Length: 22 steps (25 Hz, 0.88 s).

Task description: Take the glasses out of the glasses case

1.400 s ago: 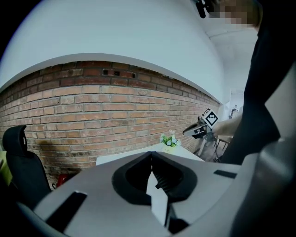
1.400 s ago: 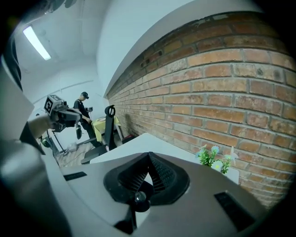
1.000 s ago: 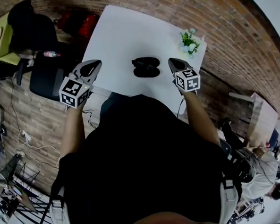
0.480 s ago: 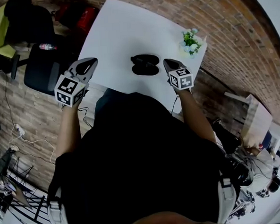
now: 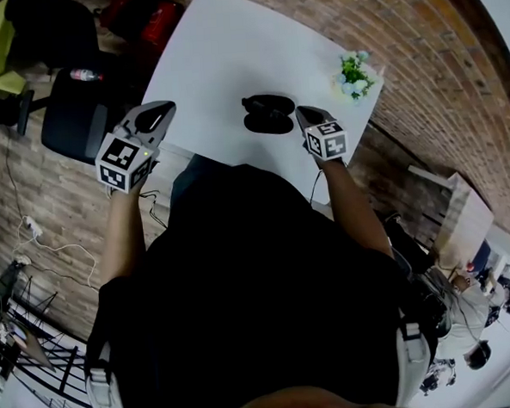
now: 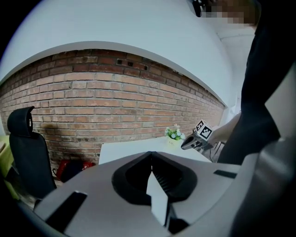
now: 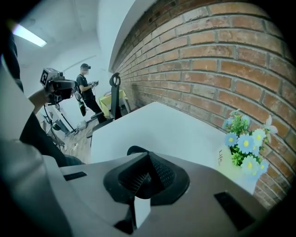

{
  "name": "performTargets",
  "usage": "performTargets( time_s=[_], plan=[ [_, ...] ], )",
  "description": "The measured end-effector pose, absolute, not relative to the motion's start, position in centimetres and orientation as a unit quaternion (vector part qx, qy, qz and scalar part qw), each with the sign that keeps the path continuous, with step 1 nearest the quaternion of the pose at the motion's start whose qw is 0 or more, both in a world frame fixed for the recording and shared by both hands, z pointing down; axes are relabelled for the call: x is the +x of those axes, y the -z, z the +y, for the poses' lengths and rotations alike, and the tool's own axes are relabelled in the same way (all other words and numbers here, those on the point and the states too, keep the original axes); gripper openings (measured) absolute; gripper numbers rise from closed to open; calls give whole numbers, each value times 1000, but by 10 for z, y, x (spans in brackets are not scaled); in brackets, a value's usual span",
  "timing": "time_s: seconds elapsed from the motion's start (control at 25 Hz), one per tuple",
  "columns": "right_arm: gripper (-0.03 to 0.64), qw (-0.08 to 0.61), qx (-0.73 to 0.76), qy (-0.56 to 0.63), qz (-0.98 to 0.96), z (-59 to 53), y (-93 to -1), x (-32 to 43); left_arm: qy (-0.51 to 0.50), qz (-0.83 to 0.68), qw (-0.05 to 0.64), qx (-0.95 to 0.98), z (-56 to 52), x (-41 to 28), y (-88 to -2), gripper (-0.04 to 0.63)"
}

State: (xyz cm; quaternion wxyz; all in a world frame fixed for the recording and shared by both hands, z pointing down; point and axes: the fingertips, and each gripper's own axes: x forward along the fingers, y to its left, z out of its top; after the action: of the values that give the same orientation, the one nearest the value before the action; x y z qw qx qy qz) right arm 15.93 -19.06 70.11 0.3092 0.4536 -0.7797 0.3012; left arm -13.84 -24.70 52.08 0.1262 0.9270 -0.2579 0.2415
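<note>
A black glasses case (image 5: 267,114) lies near the front edge of the white table (image 5: 220,54). It reads as two dark lobes, and I cannot make out any glasses in it. My right gripper (image 5: 306,115) hovers just right of the case, shut and empty. In the right gripper view only the case's dark edge (image 7: 135,150) peeks over the shut right gripper (image 7: 147,160). My left gripper (image 5: 154,118) hangs off the table's left front corner, well apart from the case. The left gripper (image 6: 151,160) is shut on nothing.
A small pot of blue and white flowers (image 5: 351,73) stands at the table's right edge, also seen as the flower pot (image 7: 245,147). A brick wall runs behind the table. A black office chair (image 5: 78,123) and red bags (image 5: 145,24) sit to the left. A person (image 7: 88,90) stands far off.
The right gripper has edged left, closer to the case. The left gripper has drifted slightly left and up. The case has not moved on the table.
</note>
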Motion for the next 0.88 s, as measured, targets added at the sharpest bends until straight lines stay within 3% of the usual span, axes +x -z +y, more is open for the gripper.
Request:
performTargets(
  time_s=[0.88],
  plan=[
    [31,357,402,-324,-778,-192,-748,116,-252,-262,153,919,-261,-163,-542,9]
  ],
)
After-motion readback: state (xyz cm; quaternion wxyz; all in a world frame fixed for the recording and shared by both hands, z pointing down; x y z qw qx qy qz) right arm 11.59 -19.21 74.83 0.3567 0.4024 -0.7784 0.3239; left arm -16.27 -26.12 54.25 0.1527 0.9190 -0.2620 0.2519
